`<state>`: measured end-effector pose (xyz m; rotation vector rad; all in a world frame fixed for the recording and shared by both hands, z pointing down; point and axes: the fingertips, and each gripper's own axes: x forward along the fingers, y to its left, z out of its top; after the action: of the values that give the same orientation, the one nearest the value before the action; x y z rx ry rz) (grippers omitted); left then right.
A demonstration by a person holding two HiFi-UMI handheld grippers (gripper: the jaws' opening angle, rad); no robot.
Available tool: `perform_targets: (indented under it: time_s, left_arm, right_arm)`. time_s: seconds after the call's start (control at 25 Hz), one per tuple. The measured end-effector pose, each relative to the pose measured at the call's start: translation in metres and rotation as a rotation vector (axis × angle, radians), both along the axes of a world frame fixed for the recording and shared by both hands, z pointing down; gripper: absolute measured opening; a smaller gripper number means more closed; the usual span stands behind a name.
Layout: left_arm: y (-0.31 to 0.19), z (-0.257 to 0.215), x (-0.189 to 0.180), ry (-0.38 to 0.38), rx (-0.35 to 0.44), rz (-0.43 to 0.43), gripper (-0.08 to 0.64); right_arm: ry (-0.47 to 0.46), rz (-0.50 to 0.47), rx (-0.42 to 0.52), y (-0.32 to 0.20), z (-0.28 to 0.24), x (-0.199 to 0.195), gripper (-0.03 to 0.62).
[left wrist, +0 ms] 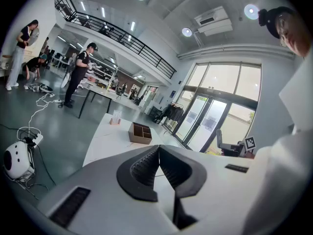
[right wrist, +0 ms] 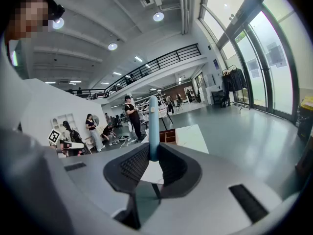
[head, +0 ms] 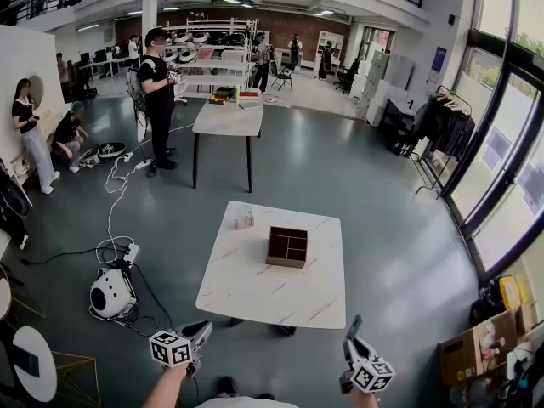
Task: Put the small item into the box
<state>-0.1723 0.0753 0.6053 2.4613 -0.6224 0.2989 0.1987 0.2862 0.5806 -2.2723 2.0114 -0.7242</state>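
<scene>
box (head: 287, 247) on table (head: 255, 300), rack (head: 245, 219) left

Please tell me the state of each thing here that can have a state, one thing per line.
Left gripper: jaws together, holding nothing.
Right gripper: shut on a slim light-blue stick, which sticks out past the jaws.
Brown square box with compartments: open top, looks empty, standing on the white marble-patterned table.

The white marbled counter (head: 255, 300) mid-frame is bare across its lower half; on its upper half stand an open-topped brown wooden compartment box (head: 287, 246), near the middle, and a small rack of clear tubes (head: 245, 219) at upper left, well apart; grey floor (head: 382, 253) surrounds it; a white round device (head: 110, 293) with cables sits lower left.
</scene>
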Motion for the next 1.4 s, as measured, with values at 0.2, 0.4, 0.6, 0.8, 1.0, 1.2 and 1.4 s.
perform_targets:
  time_s: [0.2,0.4,0.6,0.8,1.0,1.2,1.4]
  left_arm:
    - [0.0,0.001,0.0,0.008,-0.006,0.0,0.014]
    - [0.0,0.0,0.0,0.015,-0.011,-0.003,0.014]
    - [0.0,0.004,-0.004,0.014,-0.019,-0.007,0.014]
    - [-0.001,0.005,-0.004,0.015,-0.027,0.0,0.014]
    - [-0.001,0.007,0.0,0.014,-0.036,0.021,0.014]
    - [-0.008,0.009,0.002,0.009,-0.029,0.048,0.014]
    - [-0.019,0.013,0.0,0.01,-0.043,0.072,0.014]
  right_arm:
    - [-0.003,0.004,-0.002,-0.002,0.003,-0.001,0.077]
    - [-0.006,0.002,-0.004,-0.003,0.003,-0.003,0.077]
    - [-0.006,0.003,-0.001,-0.003,0.003,-0.003,0.077]
    - [-0.016,-0.002,0.002,-0.005,0.004,-0.006,0.077]
    - [-0.03,0.016,-0.006,-0.003,0.009,-0.009,0.077]
    - [-0.03,0.041,-0.004,-0.004,0.01,-0.011,0.077]
    - [-0.026,0.06,-0.017,-0.01,0.013,-0.019,0.077]
